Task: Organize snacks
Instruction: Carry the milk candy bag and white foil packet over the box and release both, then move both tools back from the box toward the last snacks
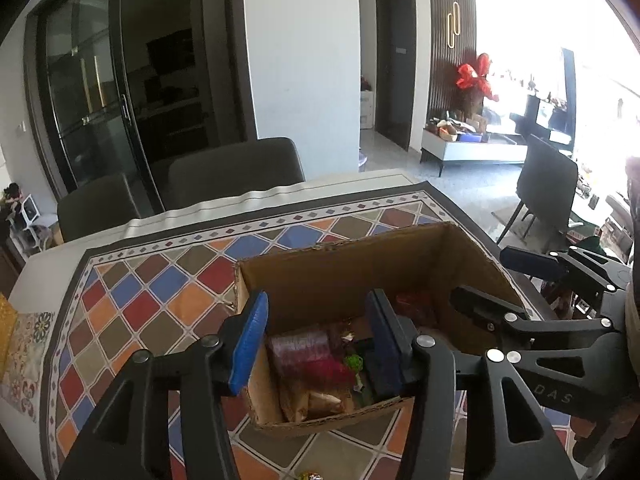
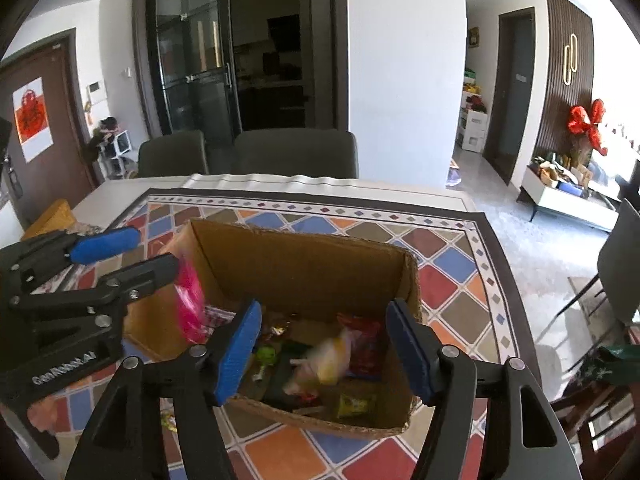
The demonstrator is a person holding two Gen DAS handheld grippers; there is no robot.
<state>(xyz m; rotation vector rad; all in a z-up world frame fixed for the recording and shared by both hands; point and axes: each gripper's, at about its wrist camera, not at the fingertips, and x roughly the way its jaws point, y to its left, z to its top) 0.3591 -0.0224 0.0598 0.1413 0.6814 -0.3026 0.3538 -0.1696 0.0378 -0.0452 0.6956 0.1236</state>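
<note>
An open cardboard box (image 1: pixel 360 264) (image 2: pixel 304 256) stands on the patterned tablecloth and holds several snack packets. My left gripper (image 1: pixel 320 344) is open over the box's near left part, above a pink packet (image 1: pixel 304 354). My right gripper (image 2: pixel 324 348) is open over the box's near side; a blurred pale yellow packet (image 2: pixel 328 360) lies or falls below it among red (image 2: pixel 362 344) and green (image 2: pixel 354 404) packets. In the right wrist view a pink packet (image 2: pixel 190 300) is blurred beside the left gripper's fingers (image 2: pixel 160 268) at the box's left wall.
The table carries a tiled-pattern cloth (image 1: pixel 160 304) (image 2: pixel 448 264). Two dark chairs (image 2: pixel 296 152) stand behind the table and another (image 1: pixel 548 184) to the right. A small wrapped sweet (image 2: pixel 168 420) lies on the cloth left of the box. A yellow object (image 2: pixel 52 216) sits at far left.
</note>
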